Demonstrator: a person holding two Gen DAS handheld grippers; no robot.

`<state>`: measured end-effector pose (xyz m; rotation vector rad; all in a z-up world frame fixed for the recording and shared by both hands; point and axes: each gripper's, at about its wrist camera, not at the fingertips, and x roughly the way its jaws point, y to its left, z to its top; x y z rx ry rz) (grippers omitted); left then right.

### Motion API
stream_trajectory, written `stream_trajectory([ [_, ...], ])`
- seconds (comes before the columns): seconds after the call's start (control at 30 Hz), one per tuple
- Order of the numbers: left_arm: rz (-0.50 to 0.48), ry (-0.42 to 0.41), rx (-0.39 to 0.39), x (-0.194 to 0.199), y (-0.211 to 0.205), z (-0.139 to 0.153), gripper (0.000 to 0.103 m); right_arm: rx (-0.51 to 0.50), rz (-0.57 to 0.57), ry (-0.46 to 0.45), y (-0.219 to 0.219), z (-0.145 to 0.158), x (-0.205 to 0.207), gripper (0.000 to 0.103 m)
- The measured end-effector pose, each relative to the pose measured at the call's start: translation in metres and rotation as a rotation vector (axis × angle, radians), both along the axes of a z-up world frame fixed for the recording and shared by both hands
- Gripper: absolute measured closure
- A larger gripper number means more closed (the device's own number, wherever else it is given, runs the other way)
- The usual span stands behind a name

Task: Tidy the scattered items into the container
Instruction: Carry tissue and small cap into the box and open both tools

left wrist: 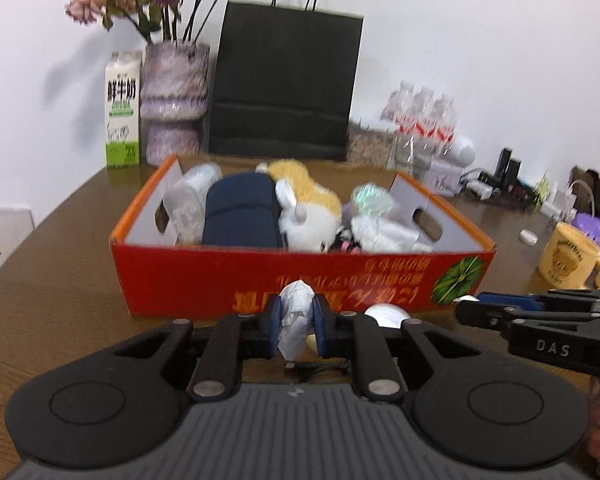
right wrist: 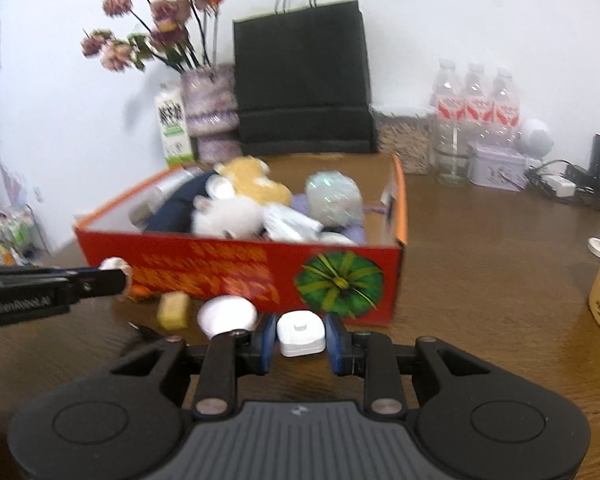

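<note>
A red cardboard box [left wrist: 204,276] [right wrist: 236,264] stands on the brown table, holding a plush toy [left wrist: 304,216], a dark blue pouch [left wrist: 240,216] and several wrapped items. My left gripper [left wrist: 297,326] is shut on a crumpled white paper wad [left wrist: 296,316], just in front of the box's near wall. My right gripper [right wrist: 301,338] is shut on a small white plastic block [right wrist: 301,332], also before the box. A white round lid [right wrist: 228,314], a yellow block [right wrist: 173,310] and a thin black cable [right wrist: 144,332] lie on the table between the two grippers.
Behind the box stand a black paper bag [left wrist: 284,84], a vase of dried flowers [left wrist: 174,100], a milk carton [left wrist: 122,108] and water bottles [right wrist: 476,108]. A yellow mug [left wrist: 572,256] sits at the right, with small boxes and cables behind it.
</note>
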<state>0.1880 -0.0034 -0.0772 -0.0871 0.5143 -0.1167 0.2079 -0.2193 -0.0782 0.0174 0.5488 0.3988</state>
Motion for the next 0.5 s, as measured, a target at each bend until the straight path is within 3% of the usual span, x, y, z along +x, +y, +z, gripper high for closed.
stream_trajectory([
  [0.5, 0.023, -0.119, 0.007, 0.014, 0.004, 0.041, 0.086, 0.027, 0.012, -0.127, 0.021, 0.055, 0.016, 0.078],
])
